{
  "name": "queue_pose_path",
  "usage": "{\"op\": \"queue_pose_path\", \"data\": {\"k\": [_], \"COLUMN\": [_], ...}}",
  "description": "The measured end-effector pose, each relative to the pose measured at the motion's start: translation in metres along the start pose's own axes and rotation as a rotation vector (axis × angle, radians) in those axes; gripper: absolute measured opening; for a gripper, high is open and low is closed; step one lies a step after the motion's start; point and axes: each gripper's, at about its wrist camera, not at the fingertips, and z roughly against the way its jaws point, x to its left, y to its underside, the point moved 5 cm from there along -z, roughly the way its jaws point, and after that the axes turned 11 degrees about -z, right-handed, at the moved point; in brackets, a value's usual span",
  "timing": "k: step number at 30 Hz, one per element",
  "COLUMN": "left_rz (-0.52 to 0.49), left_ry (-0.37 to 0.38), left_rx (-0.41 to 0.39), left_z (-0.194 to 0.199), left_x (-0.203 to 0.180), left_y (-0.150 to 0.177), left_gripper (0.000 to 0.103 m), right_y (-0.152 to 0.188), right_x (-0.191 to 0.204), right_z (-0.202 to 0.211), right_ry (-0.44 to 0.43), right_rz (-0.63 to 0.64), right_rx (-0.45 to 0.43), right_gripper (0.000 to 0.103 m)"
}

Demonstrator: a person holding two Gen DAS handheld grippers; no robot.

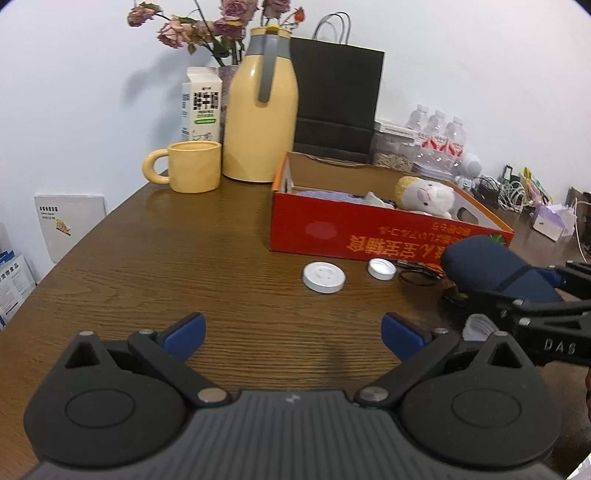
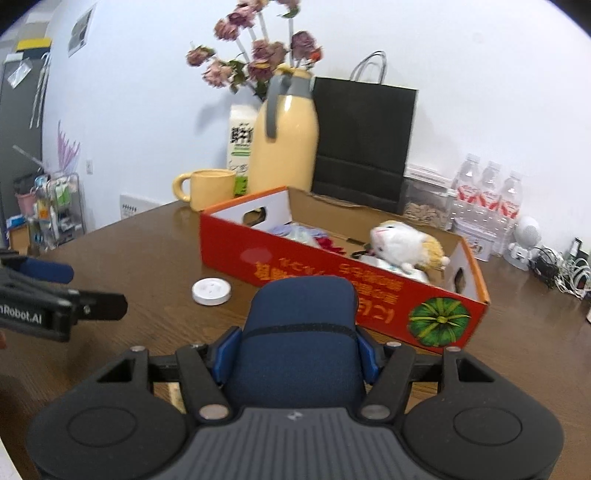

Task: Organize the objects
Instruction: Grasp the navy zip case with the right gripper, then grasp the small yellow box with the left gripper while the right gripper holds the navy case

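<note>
At the far edge of my brown wooden table (image 1: 147, 258), around eleven o'clock, I see a yellow ceramic mug (image 1: 194, 166), a tall yellow thermos jug (image 1: 260, 114), a white milk carton (image 1: 201, 105) and dried pink roses (image 1: 199, 26). A black paper bag (image 1: 338, 96) stands at twelve; clear water bottles (image 1: 439, 136) at two.

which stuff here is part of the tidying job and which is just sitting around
Job: navy pouch gripped in right tongs; red box; white lids; open left tongs.

Lying about: yellow jug, mug, milk carton, black bag, water bottles.

The navy case (image 2: 301, 332) hides the small white lid (image 1: 381, 269).
</note>
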Motion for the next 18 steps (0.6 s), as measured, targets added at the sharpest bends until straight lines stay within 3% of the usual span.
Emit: {"op": "queue_pose_path", "data": {"k": [10,18], "left_rz": [-0.064,-0.126], "left_ry": [0.050,0.105], "left_rx": [0.029,0.065], "left_z": [-0.008,-0.019], "left_x": [-0.039,-0.068], "left_y": [0.000,0.007], "left_gripper": [0.103,0.103], "right_y": [0.010,0.021], "right_x": [-0.056,-0.079], "right_z": [0.017,0.022], "right_ry": [0.046,0.053], "right_rz": [-0.128,-0.181], "right_rx": [-0.029,-0.031], "right_gripper": [0.062,0.062]}}
